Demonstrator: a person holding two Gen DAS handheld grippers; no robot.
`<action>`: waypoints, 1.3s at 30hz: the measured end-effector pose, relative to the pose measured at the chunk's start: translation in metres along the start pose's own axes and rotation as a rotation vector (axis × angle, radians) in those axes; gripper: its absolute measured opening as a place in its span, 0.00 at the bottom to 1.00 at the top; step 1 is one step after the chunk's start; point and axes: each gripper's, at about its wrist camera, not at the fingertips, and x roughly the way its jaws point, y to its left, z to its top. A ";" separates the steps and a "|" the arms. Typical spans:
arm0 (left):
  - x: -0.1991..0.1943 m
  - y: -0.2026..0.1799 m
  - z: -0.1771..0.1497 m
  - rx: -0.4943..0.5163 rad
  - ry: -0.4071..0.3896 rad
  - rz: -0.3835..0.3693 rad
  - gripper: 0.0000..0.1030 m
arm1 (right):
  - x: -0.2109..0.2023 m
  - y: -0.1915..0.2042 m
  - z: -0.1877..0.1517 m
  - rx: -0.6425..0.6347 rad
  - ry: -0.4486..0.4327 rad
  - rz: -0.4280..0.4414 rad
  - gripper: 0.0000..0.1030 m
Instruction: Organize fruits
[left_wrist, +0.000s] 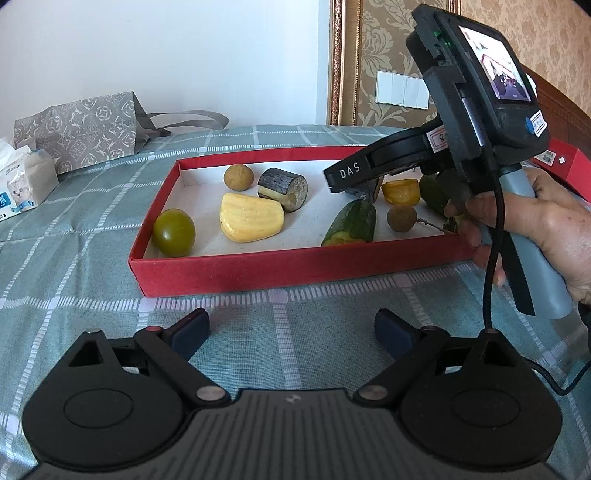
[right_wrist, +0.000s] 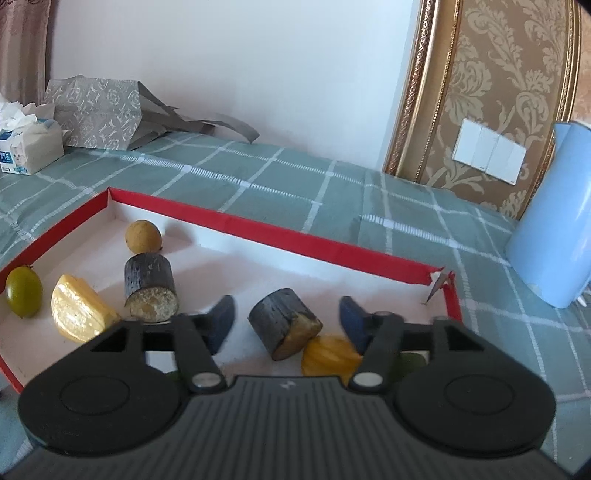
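Left wrist view shows a shallow red cardboard box lid with a white floor (left_wrist: 236, 271) lying on a bed covered in a green checked sheet (left_wrist: 92, 236). All the fruit in sight sits inside it: a round green fruit (left_wrist: 173, 232) in the near left corner, a pale yellow ridged slice (left_wrist: 251, 218) beside it, a small brown round fruit (left_wrist: 238, 177) toward the far edge, a dark-skinned stub of cane (left_wrist: 283, 188) next to that, then a green cucumber-like piece (left_wrist: 352, 223), a second small brown fruit (left_wrist: 402, 218) and an orange-yellow piece (left_wrist: 400, 192) toward the right end.

The left gripper (left_wrist: 291, 332) hangs released over the bare sheet, short of the near edge. The right gripper (right_wrist: 286, 325) is spread wide and grasps nothing; a second dark cane stub (right_wrist: 284, 323) lies between its fingers.

My judgement: gathering looks finished, but kinds are mixed, so grouping matching pieces together is probably what is left.
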 end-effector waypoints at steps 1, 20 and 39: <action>0.000 0.000 0.000 0.000 0.000 0.000 0.94 | -0.002 0.000 0.000 0.005 -0.010 -0.004 0.69; 0.000 0.001 0.000 0.001 0.002 0.000 0.95 | -0.099 -0.014 -0.032 0.118 -0.141 -0.021 1.00; -0.001 0.002 0.002 -0.053 -0.007 0.093 0.95 | -0.142 -0.017 -0.108 0.200 -0.088 -0.168 1.00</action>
